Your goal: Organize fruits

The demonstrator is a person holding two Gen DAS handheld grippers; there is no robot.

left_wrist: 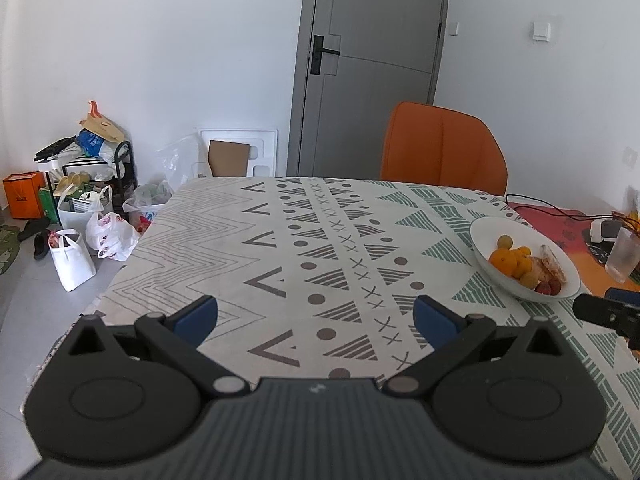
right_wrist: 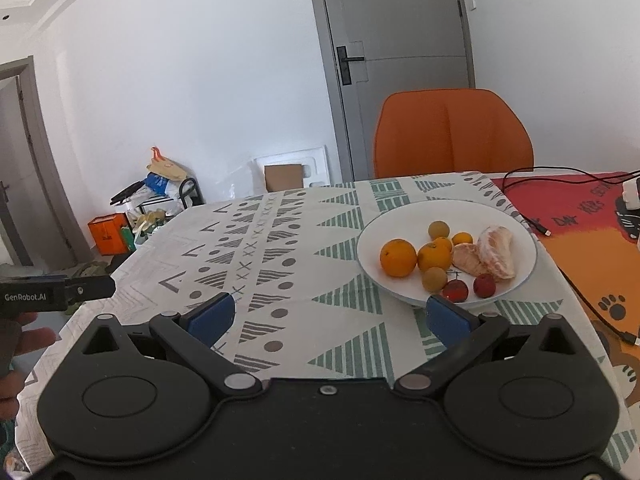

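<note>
A white bowl (right_wrist: 372, 236) stands on the patterned tablecloth, right of centre in the right wrist view. It holds oranges (right_wrist: 398, 258), small brownish-yellow fruits (right_wrist: 434, 279), two small red fruits (right_wrist: 484, 285) and peeled pomelo pieces (right_wrist: 496, 252). My right gripper (right_wrist: 328, 316) is open and empty, its right pad just in front of the bowl's near rim. My left gripper (left_wrist: 316, 318) is open and empty above the bare cloth. The bowl (left_wrist: 482, 232) lies to its far right in the left wrist view.
An orange chair (right_wrist: 452, 132) stands behind the table. A red and orange mat (right_wrist: 580, 208) with black cables lies right of the bowl. A clear cup (left_wrist: 623, 256) stands at the right edge. Bags and boxes (left_wrist: 80, 208) clutter the floor at the left.
</note>
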